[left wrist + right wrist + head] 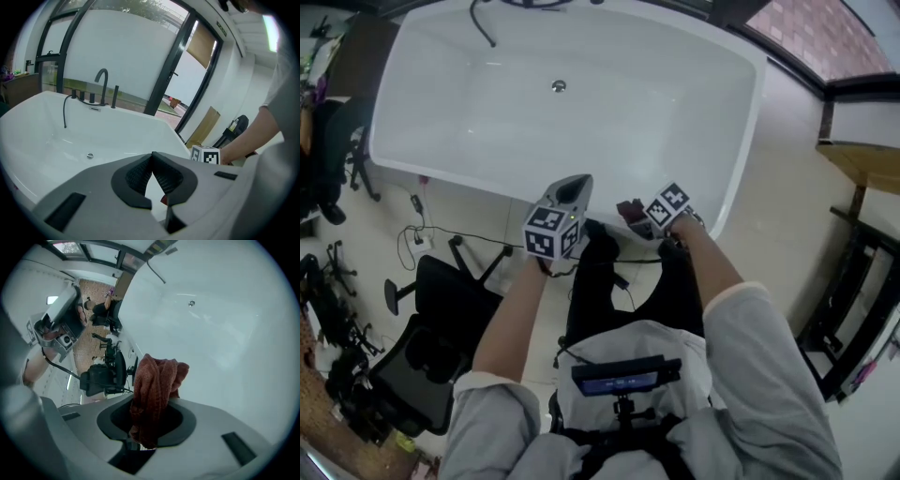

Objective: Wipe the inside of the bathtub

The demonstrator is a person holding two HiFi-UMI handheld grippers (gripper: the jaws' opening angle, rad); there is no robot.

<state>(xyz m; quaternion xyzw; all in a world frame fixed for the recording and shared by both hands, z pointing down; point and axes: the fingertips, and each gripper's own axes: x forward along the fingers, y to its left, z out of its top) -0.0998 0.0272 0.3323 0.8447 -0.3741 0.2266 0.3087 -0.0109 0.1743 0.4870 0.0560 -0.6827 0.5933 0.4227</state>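
Bathtub (675, 112): white, glossy, rounded rectangle with a broad smooth rim; basin looks bare and dry. Small round metal drain (559, 86) sits on the floor of the basin toward the far end. Black gooseneck faucet (102, 77) stands on the far rim, with a thin black hose (64, 112) hanging down the inner wall.

Right gripper (152, 401): jaws clamped on a rust-red cloth (157, 378). The cloth is terry-like with a nubby weave, bunched into a thick fold that stands up past the jaw tips. In the head view this gripper is at the near right corner of the tub, over the rim, and the cloth is not touching the basin.

Left gripper (151, 157): dark ribbed pads pressed together at the tips, nothing held. It is just left of the right gripper, nose at the near rim, pointing along the tub.

Black office chair (427, 323) on pale floor tiles left of the person, cables (417, 234) trailing beside it
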